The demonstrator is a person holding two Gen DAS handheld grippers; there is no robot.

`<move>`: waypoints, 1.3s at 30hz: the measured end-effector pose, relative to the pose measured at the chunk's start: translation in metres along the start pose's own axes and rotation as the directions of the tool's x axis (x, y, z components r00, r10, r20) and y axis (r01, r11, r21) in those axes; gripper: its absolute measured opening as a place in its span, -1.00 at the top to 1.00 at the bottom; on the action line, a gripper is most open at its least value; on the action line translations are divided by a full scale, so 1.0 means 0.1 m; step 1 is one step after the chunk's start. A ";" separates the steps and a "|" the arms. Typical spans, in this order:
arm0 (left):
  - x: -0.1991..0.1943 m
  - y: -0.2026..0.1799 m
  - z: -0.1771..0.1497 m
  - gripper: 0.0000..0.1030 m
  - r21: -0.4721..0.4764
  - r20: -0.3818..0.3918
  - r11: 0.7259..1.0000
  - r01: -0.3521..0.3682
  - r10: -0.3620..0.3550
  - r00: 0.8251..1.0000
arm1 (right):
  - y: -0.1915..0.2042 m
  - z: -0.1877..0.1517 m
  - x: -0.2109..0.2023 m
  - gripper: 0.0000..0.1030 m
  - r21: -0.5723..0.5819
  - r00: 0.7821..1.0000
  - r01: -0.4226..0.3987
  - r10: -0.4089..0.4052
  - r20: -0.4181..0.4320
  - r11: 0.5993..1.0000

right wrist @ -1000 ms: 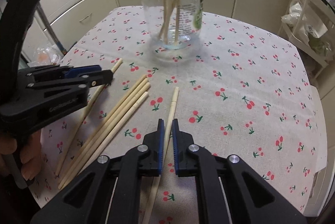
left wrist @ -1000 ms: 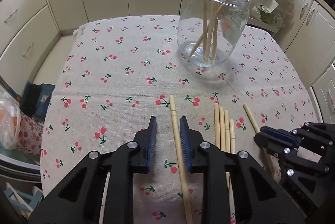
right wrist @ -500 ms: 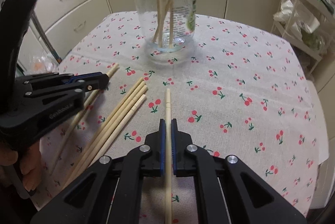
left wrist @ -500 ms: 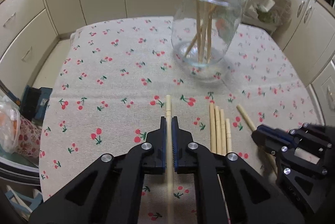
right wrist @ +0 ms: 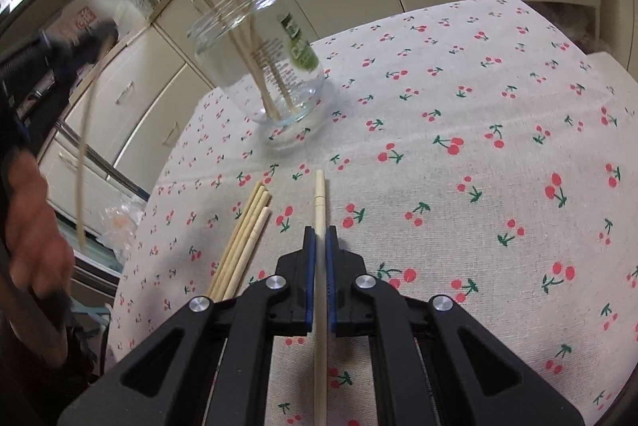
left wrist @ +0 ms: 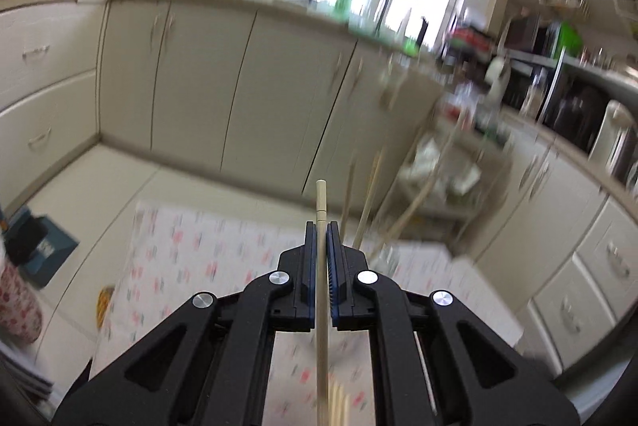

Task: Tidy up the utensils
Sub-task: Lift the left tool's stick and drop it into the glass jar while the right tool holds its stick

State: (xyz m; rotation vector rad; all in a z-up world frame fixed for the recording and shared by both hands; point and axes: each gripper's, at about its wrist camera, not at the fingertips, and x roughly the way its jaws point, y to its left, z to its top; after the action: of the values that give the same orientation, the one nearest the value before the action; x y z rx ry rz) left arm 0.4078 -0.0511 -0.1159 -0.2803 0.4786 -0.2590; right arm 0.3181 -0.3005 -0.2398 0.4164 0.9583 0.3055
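My left gripper (left wrist: 322, 226) is shut on a pale wooden chopstick (left wrist: 321, 199), lifted well above the cherry-print tablecloth (left wrist: 191, 254); its view is blurred. My right gripper (right wrist: 319, 232) is shut on another chopstick (right wrist: 319, 195), low over the tablecloth (right wrist: 458, 147). A clear glass jar (right wrist: 263, 67) with several chopsticks stands at the far left of the table in the right wrist view. A bundle of loose chopsticks (right wrist: 243, 238) lies left of the right gripper. The left gripper with its chopstick (right wrist: 85, 155) shows as a blur at the left edge, held by a hand (right wrist: 32, 218).
Cream kitchen cabinets (left wrist: 199, 79) run along the far side and a cluttered rack (left wrist: 450, 163) stands beyond the table. A blue box (left wrist: 44, 246) sits on the floor at the left. The table's left edge (right wrist: 131, 254) is near the loose chopsticks.
Both grippers closed on chopsticks. The left one then rose and tipped up, so its view swung from the table to the cabinets. The right one rolled, tilting its view.
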 end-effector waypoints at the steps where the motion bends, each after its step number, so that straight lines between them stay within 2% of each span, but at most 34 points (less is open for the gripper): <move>1: -0.01 -0.02 0.08 0.90 -0.006 0.033 1.000 0.007 -0.007 0.999 | -0.02 0.00 -0.01 0.88 0.012 1.000 -0.010 0.010 0.003 1.000; 6: 0.05 -0.13 0.40 0.90 -0.040 0.176 0.999 0.010 -0.003 0.984 | -0.03 0.01 -0.01 0.88 0.018 1.000 -0.024 0.024 0.003 1.000; 13: 0.27 -0.19 0.67 0.90 -0.125 0.291 0.992 0.011 0.026 0.956 | -0.06 0.01 0.00 0.88 0.025 0.999 -0.042 0.041 0.005 0.999; 18: 0.45 -0.27 0.74 0.90 -0.132 0.350 0.991 -0.006 0.052 0.935 | -0.07 0.00 0.00 0.88 0.029 0.999 -0.052 0.052 0.009 0.998; 25: 0.72 -0.38 0.73 0.90 -0.128 0.398 0.991 -0.050 0.097 0.912 | -0.05 0.00 -0.01 0.88 0.023 0.998 -0.063 0.063 0.006 0.998; 31: 0.83 -0.50 0.57 0.90 -0.072 0.411 0.994 -0.086 0.108 0.905 | -0.05 0.00 -0.01 0.88 0.022 0.998 -0.068 0.068 0.005 0.997; 36: 0.86 -0.53 0.44 0.90 -0.036 0.410 0.994 -0.101 0.107 0.906 | -0.04 0.00 0.00 0.88 0.022 0.998 -0.067 0.067 0.005 0.997; 39: 0.88 -0.51 0.37 0.90 -0.024 0.391 0.995 -0.100 0.102 0.915 | -0.04 0.00 0.00 0.88 0.023 0.998 -0.067 0.067 0.005 0.998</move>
State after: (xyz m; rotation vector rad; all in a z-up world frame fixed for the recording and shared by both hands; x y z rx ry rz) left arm 0.4923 -0.1183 -0.1043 -0.3014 0.0954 -0.0954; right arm 0.3184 -0.3047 -0.2415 0.4706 0.9459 0.3543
